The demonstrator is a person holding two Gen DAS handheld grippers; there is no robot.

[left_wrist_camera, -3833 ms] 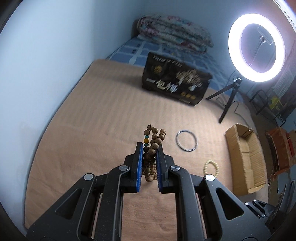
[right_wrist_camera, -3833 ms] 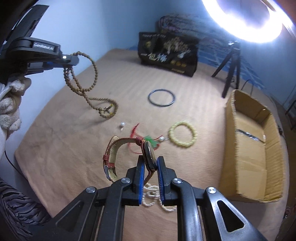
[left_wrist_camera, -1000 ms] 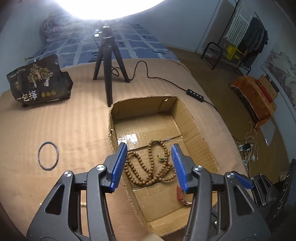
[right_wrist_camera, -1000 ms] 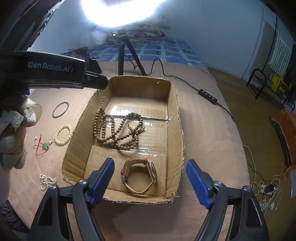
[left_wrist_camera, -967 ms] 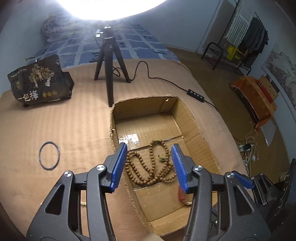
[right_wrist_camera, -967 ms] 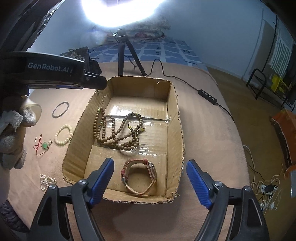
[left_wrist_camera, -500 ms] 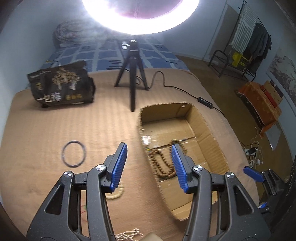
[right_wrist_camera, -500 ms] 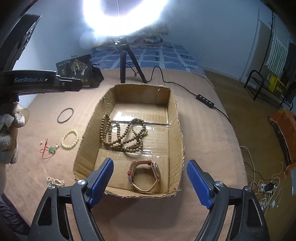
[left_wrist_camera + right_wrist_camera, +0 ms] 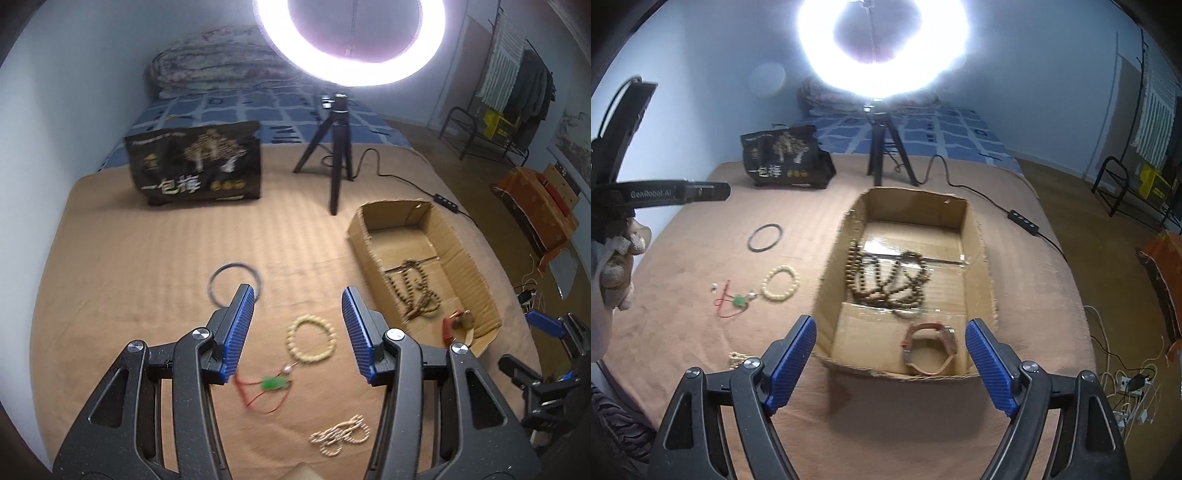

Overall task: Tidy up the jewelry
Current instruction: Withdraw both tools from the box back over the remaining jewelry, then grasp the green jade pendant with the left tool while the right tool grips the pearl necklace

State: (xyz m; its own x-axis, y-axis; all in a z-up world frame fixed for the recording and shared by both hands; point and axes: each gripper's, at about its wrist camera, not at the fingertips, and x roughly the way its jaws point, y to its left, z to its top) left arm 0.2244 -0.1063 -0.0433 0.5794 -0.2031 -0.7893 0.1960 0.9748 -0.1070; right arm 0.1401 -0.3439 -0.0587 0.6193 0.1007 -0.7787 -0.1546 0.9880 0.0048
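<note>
An open cardboard box (image 9: 979, 258) (image 9: 469, 266) holds a long brown bead necklace (image 9: 886, 277) (image 9: 413, 288) and a brown-strapped watch (image 9: 931, 347) (image 9: 458, 325). On the tan blanket lie a cream bead bracelet (image 9: 312, 339) (image 9: 781, 282), a dark ring bangle (image 9: 234, 282) (image 9: 765, 237), a red cord with a green pendant (image 9: 271, 386) (image 9: 737, 302) and a small pearl strand (image 9: 340, 439) (image 9: 737, 358). My left gripper (image 9: 297, 328) is open and empty above the cream bracelet. My right gripper (image 9: 890, 365) is open and empty above the box's near end.
A ring light on a black tripod (image 9: 338, 155) (image 9: 882, 147) stands behind the box, its cable and switch (image 9: 1023, 221) trailing right. A black printed bag (image 9: 194, 166) (image 9: 786, 157) sits at the back. The bed edge drops off to the right.
My left gripper has swung left, away from the box, and now hovers over the loose jewelry. My right gripper has drawn back a little from the box. Both stay open.
</note>
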